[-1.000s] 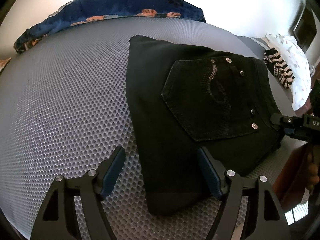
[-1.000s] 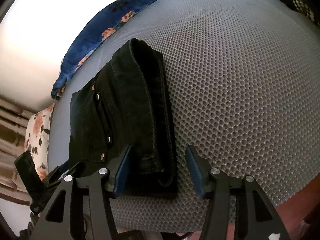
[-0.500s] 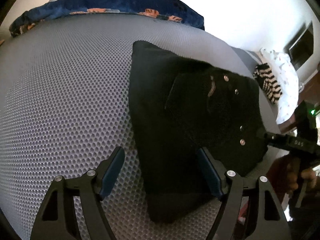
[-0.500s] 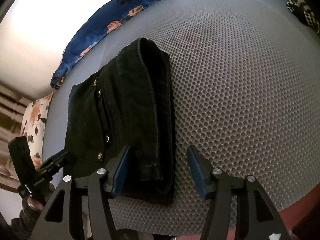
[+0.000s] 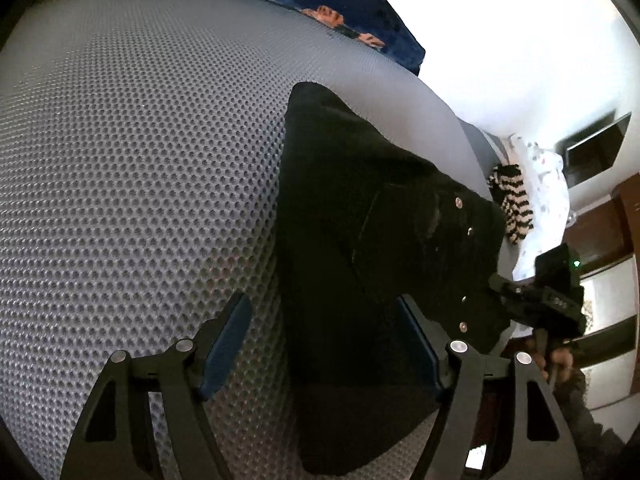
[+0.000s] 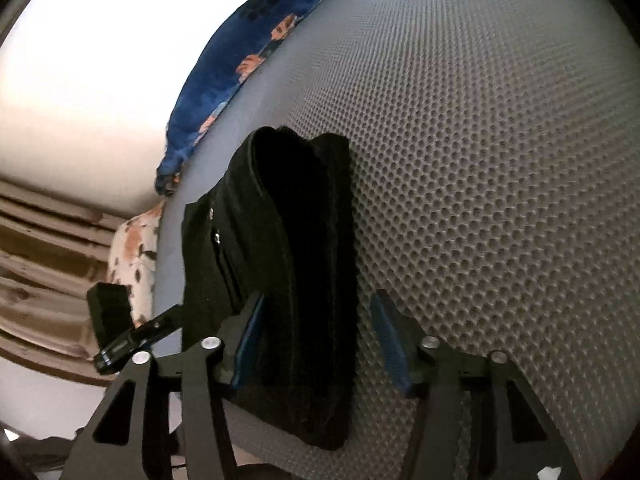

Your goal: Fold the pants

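Note:
The black pants (image 5: 360,248) lie folded into a thick stack on the grey honeycomb mat (image 5: 140,180), back pocket with rivets on top. My left gripper (image 5: 324,340) is open, its jaws either side of the stack's near end. In the right wrist view the pants (image 6: 296,264) show their folded edge. My right gripper (image 6: 316,340) is open around the stack's near corner. The right gripper also shows in the left wrist view (image 5: 536,300) at the waistband side. The left gripper shows in the right wrist view (image 6: 132,336) at the far left.
A dark blue floral cushion (image 5: 352,12) lies along the mat's far edge, also in the right wrist view (image 6: 248,64). A striped black-and-white cloth (image 5: 512,208) and a white spotted cloth (image 5: 548,200) lie beyond the pants. The mat's edge (image 6: 280,436) is close below my right gripper.
Both grippers have tilted and come in lower and closer to the pants. The stack has not changed shape. Both grippers stay open.

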A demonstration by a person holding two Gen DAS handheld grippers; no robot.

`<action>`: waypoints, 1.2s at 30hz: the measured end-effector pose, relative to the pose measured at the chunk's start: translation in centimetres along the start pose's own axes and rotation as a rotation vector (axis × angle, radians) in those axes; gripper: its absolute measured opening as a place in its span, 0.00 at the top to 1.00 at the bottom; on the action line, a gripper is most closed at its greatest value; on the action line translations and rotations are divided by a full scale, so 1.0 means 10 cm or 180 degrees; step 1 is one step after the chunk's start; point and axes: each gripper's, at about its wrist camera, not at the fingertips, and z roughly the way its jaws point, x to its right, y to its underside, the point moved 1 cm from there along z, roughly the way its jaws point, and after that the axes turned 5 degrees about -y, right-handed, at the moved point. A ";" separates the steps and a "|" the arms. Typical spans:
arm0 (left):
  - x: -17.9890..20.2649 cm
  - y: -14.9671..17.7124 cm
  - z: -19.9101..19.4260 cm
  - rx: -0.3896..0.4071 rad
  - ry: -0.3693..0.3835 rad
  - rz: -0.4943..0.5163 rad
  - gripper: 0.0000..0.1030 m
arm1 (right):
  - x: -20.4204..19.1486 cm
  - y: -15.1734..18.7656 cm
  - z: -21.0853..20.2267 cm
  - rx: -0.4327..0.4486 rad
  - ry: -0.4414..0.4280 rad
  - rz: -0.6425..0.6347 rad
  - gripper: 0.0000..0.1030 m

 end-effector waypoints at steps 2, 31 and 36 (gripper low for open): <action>0.00 -0.04 0.02 -0.0015 0.0009 0.0004 0.30 | 0.02 -0.02 0.05 -0.0030 -0.0084 0.0001 0.60; 0.51 -0.26 0.23 0.0194 -0.0597 0.0583 0.79 | -0.51 -0.16 0.34 0.0129 0.0130 -0.0221 0.74; 0.50 -0.22 0.07 0.0263 -0.0657 0.0634 0.82 | -0.69 -0.13 0.34 0.0118 0.0204 -0.0252 0.75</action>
